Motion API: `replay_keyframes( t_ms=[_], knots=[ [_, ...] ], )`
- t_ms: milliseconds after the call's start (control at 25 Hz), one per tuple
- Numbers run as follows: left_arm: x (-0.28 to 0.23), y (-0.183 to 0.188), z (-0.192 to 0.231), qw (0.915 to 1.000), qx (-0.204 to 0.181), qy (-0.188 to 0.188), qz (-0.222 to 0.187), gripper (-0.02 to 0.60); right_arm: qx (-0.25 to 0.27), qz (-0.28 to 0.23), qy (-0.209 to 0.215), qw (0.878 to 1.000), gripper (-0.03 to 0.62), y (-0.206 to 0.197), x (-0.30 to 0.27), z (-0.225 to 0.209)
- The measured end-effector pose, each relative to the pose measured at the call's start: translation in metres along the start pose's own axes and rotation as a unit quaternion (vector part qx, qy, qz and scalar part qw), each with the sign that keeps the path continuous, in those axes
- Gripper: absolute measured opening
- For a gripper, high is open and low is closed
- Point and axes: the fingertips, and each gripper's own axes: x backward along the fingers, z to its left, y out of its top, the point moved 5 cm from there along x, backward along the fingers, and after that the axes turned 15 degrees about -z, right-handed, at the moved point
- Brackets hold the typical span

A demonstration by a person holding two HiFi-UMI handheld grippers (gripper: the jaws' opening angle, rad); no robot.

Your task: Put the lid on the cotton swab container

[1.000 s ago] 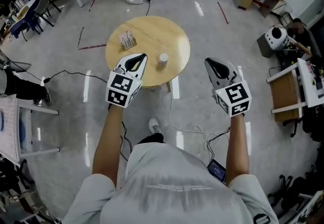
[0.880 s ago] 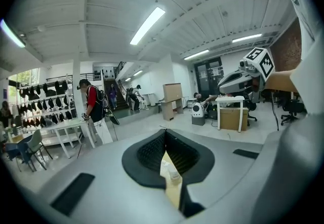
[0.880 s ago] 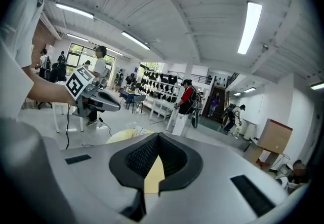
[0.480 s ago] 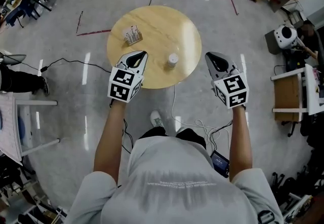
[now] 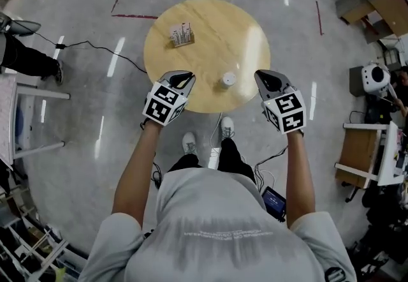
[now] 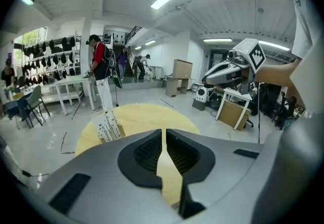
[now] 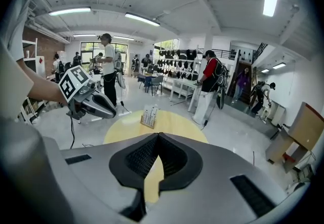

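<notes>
Both grippers have come down to the near edge of the table (image 5: 220, 25) since the earlier frame. We see the left gripper (image 5: 185, 76) and right gripper (image 5: 261, 76) closed, holding nothing. The small white round piece (image 5: 228, 79), probably the lid, sits between the tips, slightly nearer the right. The swab container (image 5: 182, 35) stands upright farther back, beyond the left gripper, with swabs inside and no cover.
</notes>
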Motion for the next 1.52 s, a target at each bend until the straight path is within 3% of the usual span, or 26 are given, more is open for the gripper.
replay_keyframes(
  t_ms=[40,120,240,360,600,880,1080,1400,1520],
  knots=[
    [-0.004,-0.006,-0.002,0.9999,0.011,0.005,0.004,0.027,0.001,0.002,0.007,1.0,0.028,-0.003,-0.006,-0.007],
    [-0.013,-0.017,-0.004,0.9992,0.035,0.016,0.012,0.105,-0.008,0.0,0.023,1.0,0.028,-0.01,-0.019,-0.023],
    [-0.032,-0.034,-0.011,0.9964,0.072,0.035,0.03,0.16,-0.055,-0.003,0.063,0.996,0.042,-0.029,-0.039,-0.046],
    [-0.045,-0.047,-0.025,0.9923,0.101,0.06,0.041,0.202,-0.094,0.015,0.135,0.986,0.154,-0.056,-0.057,-0.055],
    [-0.084,-0.071,-0.064,0.9858,0.136,0.06,0.078,0.278,-0.154,0.033,0.224,0.962,0.182,-0.092,-0.087,-0.063],
    [-0.134,-0.101,-0.083,0.9784,0.167,0.083,0.089,0.298,-0.138,0.08,0.257,0.953,0.196,-0.122,-0.123,-0.073],
    [-0.161,-0.119,-0.082,0.9715,0.181,0.124,0.089,0.304,-0.129,0.118,0.299,0.938,0.2,-0.14,-0.13,-0.074],
    [-0.183,-0.131,-0.074,0.9723,0.148,0.168,0.067,0.322,-0.099,0.144,0.342,0.923,0.212,-0.156,-0.134,-0.071],
    [-0.185,-0.135,-0.076,0.9722,0.144,0.173,0.066,0.291,-0.096,0.146,0.345,0.922,0.212,-0.16,-0.134,-0.072]
  ],
)
